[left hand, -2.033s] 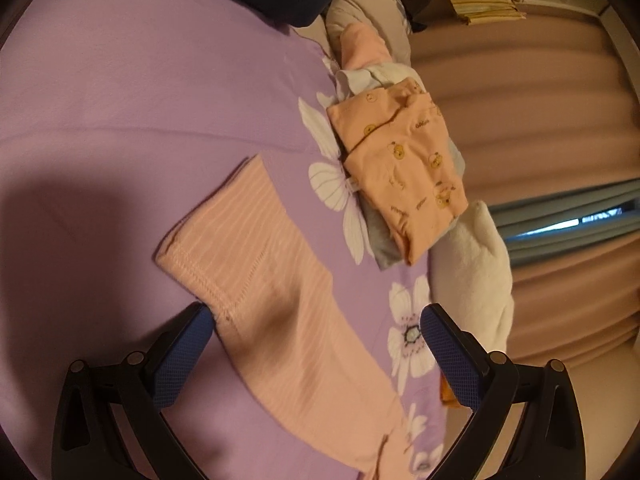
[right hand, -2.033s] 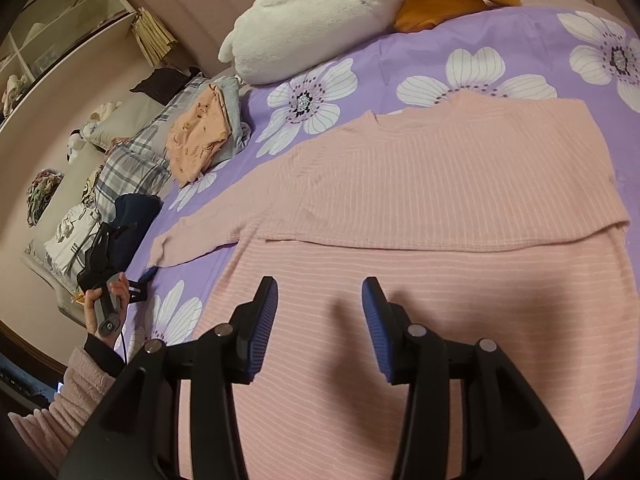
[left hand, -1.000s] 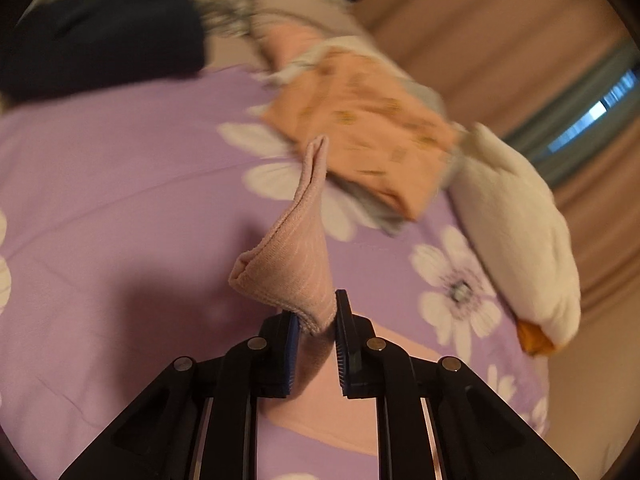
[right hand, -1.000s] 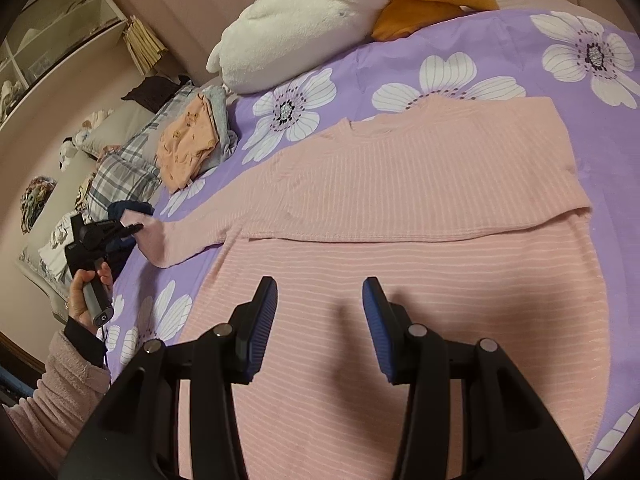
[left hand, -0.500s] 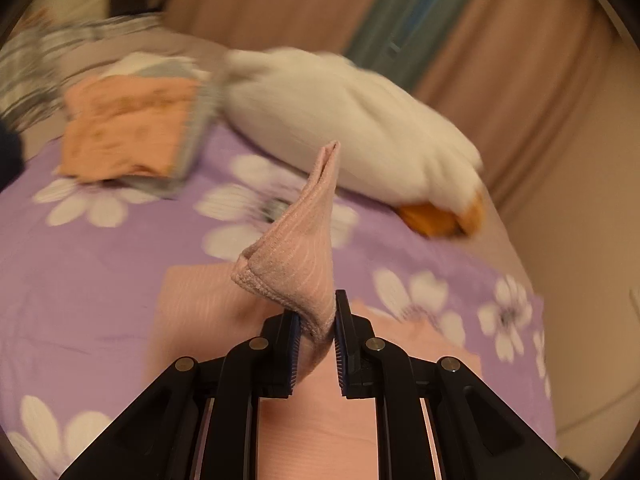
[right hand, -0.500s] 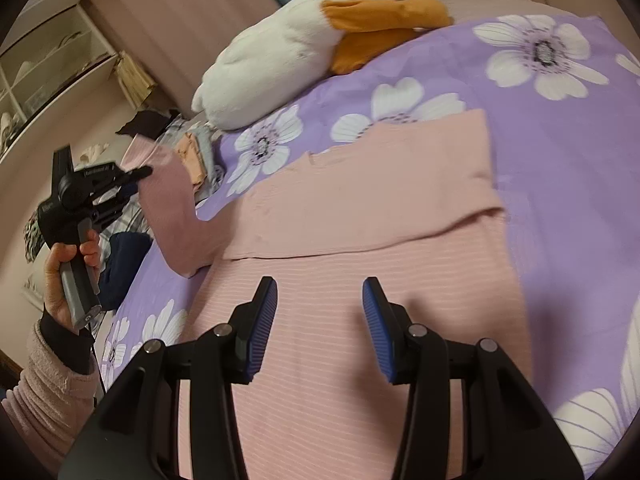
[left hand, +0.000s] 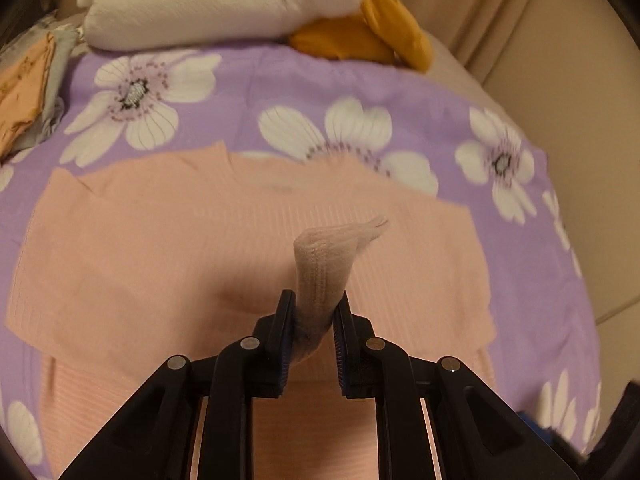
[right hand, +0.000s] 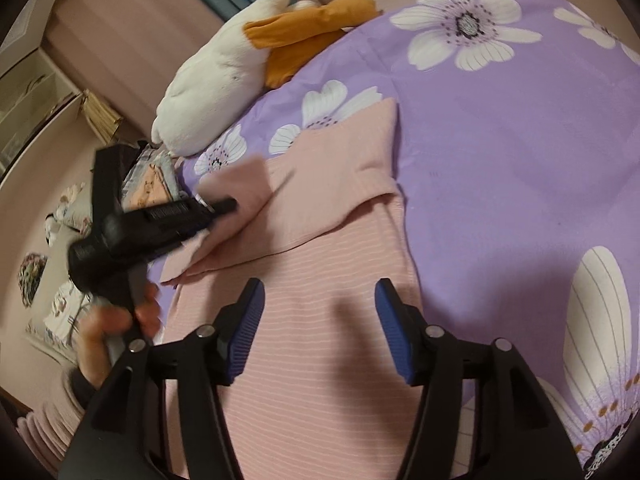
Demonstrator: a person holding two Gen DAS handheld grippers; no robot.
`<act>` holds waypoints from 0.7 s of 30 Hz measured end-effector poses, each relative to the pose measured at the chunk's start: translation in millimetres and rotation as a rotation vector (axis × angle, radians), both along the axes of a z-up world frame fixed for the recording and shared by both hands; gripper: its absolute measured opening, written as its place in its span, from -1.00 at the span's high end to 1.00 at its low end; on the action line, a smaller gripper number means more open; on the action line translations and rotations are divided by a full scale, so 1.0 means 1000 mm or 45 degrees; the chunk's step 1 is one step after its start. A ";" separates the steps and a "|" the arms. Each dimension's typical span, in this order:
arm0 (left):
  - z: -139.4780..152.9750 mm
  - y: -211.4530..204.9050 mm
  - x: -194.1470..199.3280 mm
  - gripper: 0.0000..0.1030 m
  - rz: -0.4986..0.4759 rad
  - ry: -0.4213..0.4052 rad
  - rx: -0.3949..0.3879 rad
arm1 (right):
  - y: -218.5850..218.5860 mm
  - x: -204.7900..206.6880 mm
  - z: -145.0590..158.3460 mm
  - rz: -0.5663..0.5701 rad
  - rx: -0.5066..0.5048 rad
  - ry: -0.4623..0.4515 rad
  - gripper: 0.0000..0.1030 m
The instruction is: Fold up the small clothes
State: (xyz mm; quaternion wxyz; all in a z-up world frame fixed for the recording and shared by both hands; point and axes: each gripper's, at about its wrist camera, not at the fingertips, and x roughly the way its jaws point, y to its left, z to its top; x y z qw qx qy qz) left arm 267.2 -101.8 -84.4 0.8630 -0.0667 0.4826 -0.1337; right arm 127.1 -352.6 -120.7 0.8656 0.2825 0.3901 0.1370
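Right now the left gripper [left hand: 313, 316] is pinching the sleeve [left hand: 326, 268] of a pink sweater [left hand: 168, 240]. Its two fingers [left hand: 285, 320] are squeezing tight on the cloth, and the sleeve end is sticking up and bending over to the right above them. This gripper is hanging over the middle of the sweater.

The sweater is lying flat on the bed [left hand: 280, 84], on a purple cover with big white flowers. Its top part is lying folded over the lower part, so a straight edge is running across it. In the right wrist view the sleeve is being held up off the sweater's left side, and the left gripper [right hand: 224, 206] is looking dark and a bit blurry there. The left hand [right hand: 108, 332] is wrapping around its handle.

The right gripper [right hand: 318, 330] is hanging just above the lower part of the sweater [right hand: 320, 280]. Its blue fingers [right hand: 250, 320] are spread wide apart and are holding nothing.

A white stuffed duck [left hand: 208, 0] with orange feet is lying at the far edge of the bed, behind the sweater. A small pile of folded clothes [left hand: 24, 80], orange on top, is sitting at the left, near the duck.
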 end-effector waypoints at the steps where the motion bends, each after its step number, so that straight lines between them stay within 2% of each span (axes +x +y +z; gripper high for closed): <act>1: -0.003 -0.003 -0.001 0.73 -0.011 0.017 0.006 | -0.001 0.002 0.000 0.002 0.015 0.001 -0.20; 3: -0.006 -0.004 -0.006 0.70 -0.026 0.033 0.005 | -0.003 0.008 0.001 0.006 0.059 0.003 -0.25; 5: -0.006 -0.004 -0.011 0.48 -0.049 0.040 -0.002 | -0.001 0.017 0.003 0.024 0.108 0.008 -0.31; 7: -0.004 -0.002 -0.019 0.04 -0.070 0.034 -0.020 | 0.001 0.031 0.003 0.047 0.189 0.024 -0.36; 10: -0.002 0.002 -0.030 0.01 -0.088 0.027 -0.028 | 0.009 0.057 0.002 0.074 0.269 0.057 -0.36; 14: 0.007 0.024 -0.045 0.01 -0.078 0.012 -0.092 | 0.026 0.087 -0.005 0.108 0.321 0.129 -0.36; 18: 0.017 0.056 -0.056 0.01 -0.040 -0.020 -0.092 | 0.046 0.111 -0.010 0.141 0.277 0.184 -0.32; 21: 0.021 0.085 -0.060 0.01 0.019 -0.034 -0.069 | 0.061 0.127 -0.017 0.158 0.215 0.237 -0.11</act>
